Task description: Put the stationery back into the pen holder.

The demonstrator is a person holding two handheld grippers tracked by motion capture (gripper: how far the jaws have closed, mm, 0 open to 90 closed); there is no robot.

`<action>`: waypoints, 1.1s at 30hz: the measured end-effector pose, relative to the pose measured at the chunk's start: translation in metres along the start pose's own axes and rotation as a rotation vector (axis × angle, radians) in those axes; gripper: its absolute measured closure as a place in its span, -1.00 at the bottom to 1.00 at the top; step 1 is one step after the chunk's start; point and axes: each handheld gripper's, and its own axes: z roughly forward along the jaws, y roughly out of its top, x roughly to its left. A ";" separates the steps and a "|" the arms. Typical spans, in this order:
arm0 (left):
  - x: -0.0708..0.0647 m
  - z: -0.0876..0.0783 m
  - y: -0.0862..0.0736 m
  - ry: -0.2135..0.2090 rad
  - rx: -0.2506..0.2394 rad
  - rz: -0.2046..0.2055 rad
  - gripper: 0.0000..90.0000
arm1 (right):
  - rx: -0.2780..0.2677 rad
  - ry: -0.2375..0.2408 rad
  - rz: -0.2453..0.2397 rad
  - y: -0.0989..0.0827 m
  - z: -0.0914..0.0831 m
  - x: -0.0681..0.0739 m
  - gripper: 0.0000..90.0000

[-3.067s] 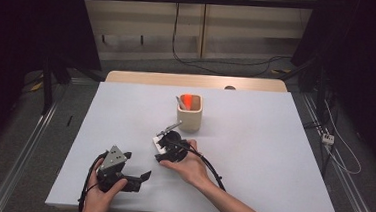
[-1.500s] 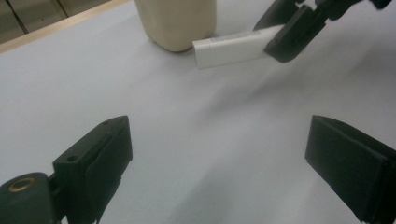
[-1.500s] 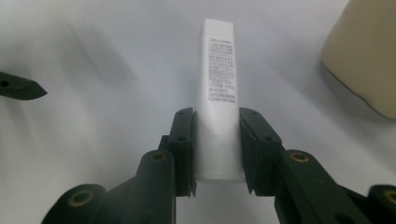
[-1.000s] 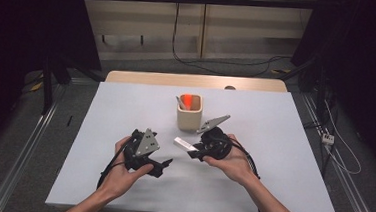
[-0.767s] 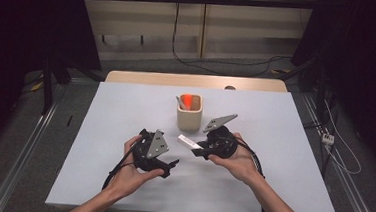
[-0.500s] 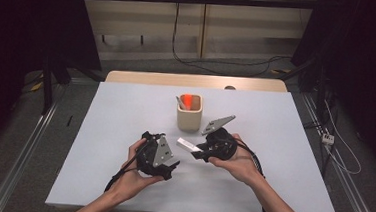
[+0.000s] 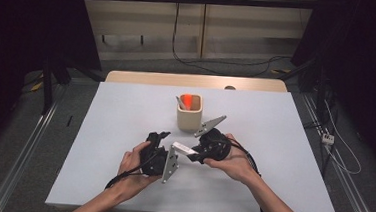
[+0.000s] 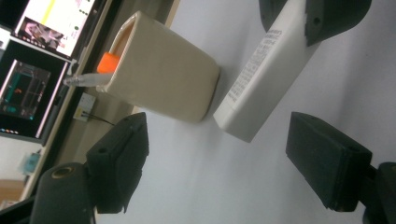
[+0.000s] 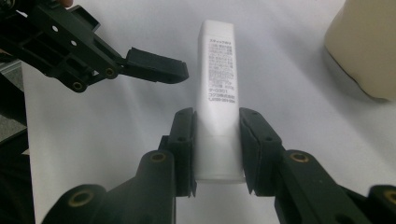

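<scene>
Left claw (image 7: pixel 161 136): your left hand tilts it toward the white glue stick (image 7: pixel 184 149); jaws wide, just been closing, gripping nothing.
Right claw (image 9: pixel 216 140): clamps the stick above the tabletop (image 7: pixel 284 138).
Beige holder (image 7: pixel 189 112): just beyond.

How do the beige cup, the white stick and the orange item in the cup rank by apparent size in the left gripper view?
1. Beige cup
2. White stick, though nearer and partly covered
3. Orange item, mostly hidden

A beige square cup (image 7: pixel 189 118) holding an orange piece (image 7: pixel 188 100) and a pen (image 8: pixel 86 79) stands on the white tabletop (image 7: pixel 274 137).
</scene>
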 end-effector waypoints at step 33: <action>-0.028 0.004 0.012 0.028 0.026 0.337 0.56 | -0.004 0.070 0.014 0.006 0.008 0.000 0.51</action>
